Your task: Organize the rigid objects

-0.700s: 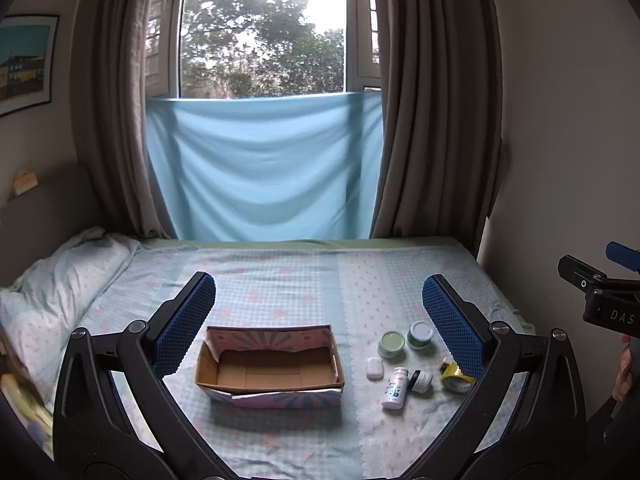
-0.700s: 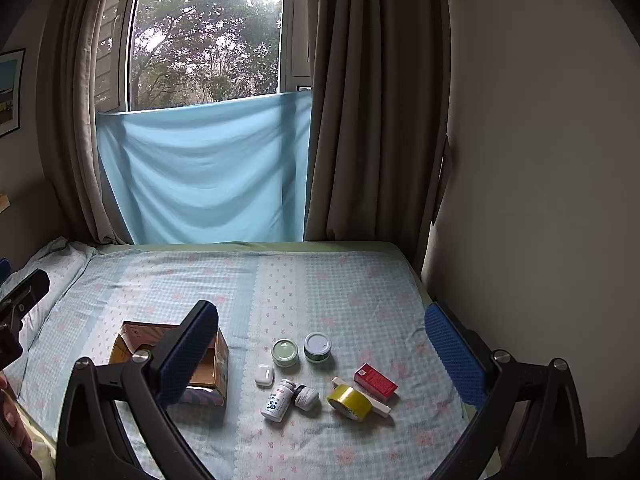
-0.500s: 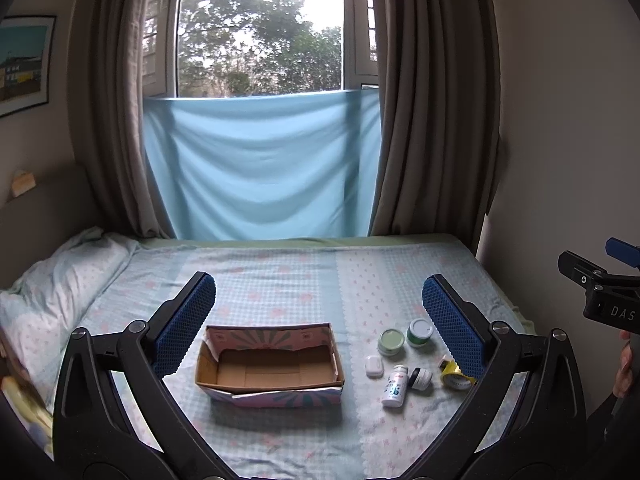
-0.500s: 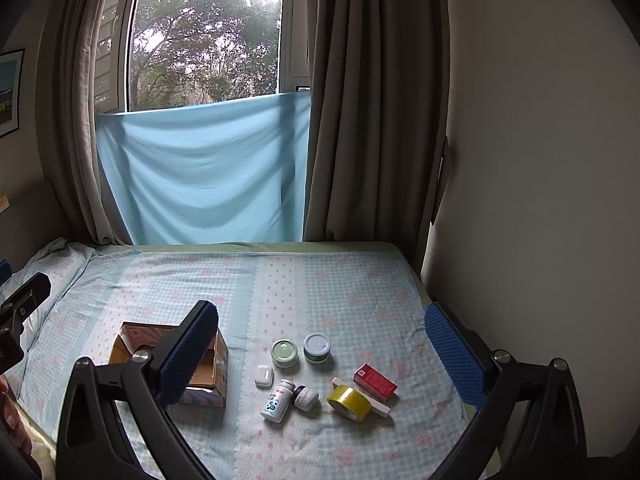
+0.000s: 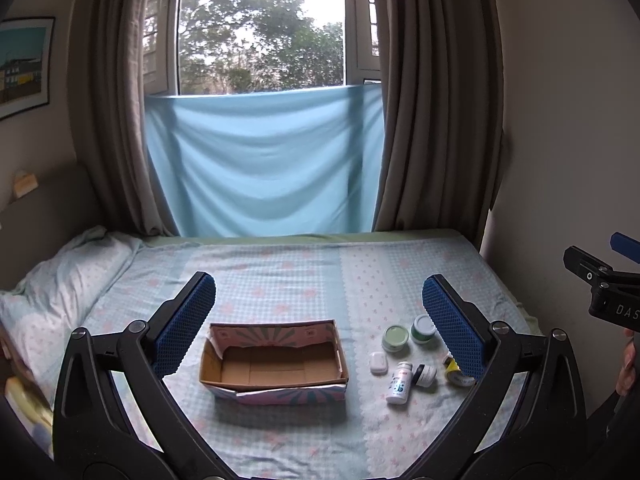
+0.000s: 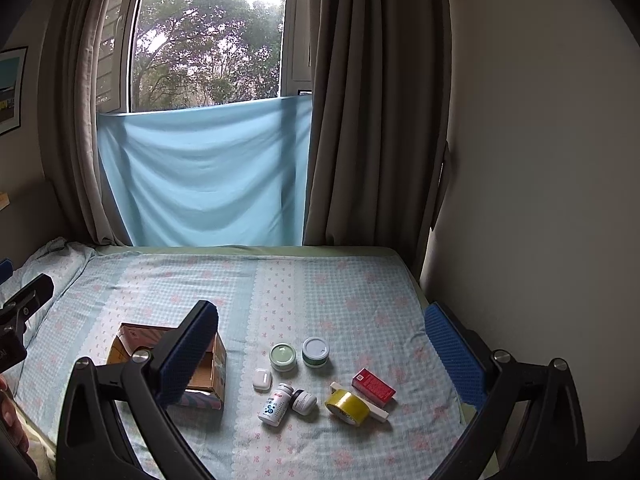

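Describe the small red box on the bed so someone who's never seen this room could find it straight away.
Start at the cardboard box on the checked bedsheet and look toward the wall side, past the cluster of small jars and bottles. The red box lies at the far end of that cluster, right behind the yellow tape roll. It is the only red, rectangular item there; its neighbours are round or white.

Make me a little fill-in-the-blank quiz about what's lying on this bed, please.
1. The cardboard box on the bed has ____ inside it.
2. The roll of tape is ____ in colour.
3. The red box lies on the side of the tape facing away from the ____ box.
4. Both the left gripper and the right gripper have their jaws ____, holding nothing.

Missing words: nothing; yellow; cardboard; open
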